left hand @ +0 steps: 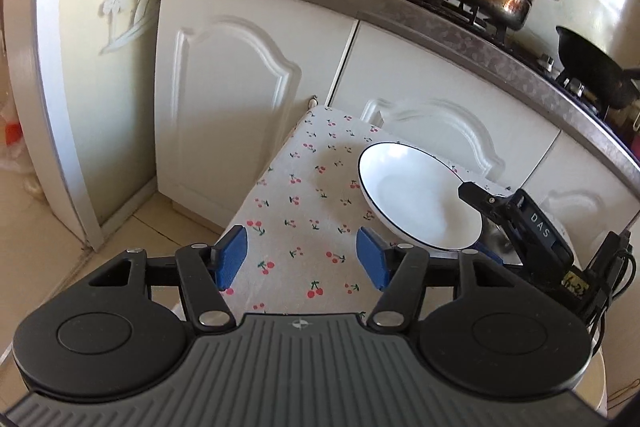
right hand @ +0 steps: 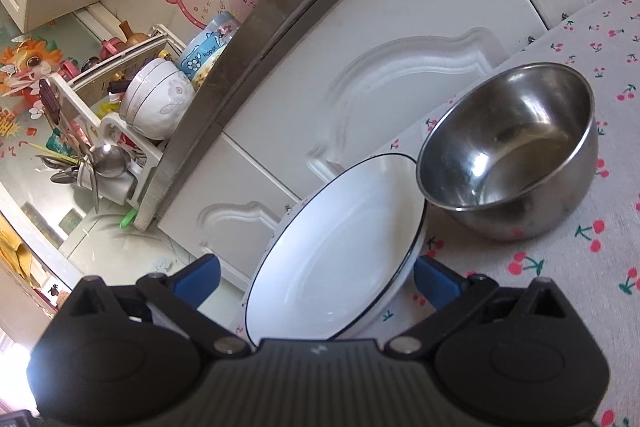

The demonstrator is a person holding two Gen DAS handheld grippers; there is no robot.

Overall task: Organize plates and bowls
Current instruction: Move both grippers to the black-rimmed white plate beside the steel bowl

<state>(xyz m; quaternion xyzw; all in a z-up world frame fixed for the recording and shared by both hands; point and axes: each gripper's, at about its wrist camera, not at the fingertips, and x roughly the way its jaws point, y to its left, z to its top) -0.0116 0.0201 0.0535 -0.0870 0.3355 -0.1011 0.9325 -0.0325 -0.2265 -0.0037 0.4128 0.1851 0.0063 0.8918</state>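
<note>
Left wrist view looks down over the desk (left hand: 304, 195) toward the cabinets; right wrist view sits close, tilted; both share the white plate (left hand: 416, 199) (right hand: 340, 255)

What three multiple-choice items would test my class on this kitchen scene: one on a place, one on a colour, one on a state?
1. Where does the steel bowl stand?
A. In a sink
B. On a chair
C. On the cherry-print cloth

2. What colour is the thin line around the rim of the white plate?
A. Red
B. Dark, near black
C. Gold

3. How do the jaws of the left gripper stand?
A. Open, with nothing between them
B. Shut on a plate
C. Shut on a spoon

Answers:
1 C: the bowl's base sits on the printed cloth, next to the plate.
2 B: a dark line follows the white rim.
3 A: only cloth shows between its blue pads.
</note>
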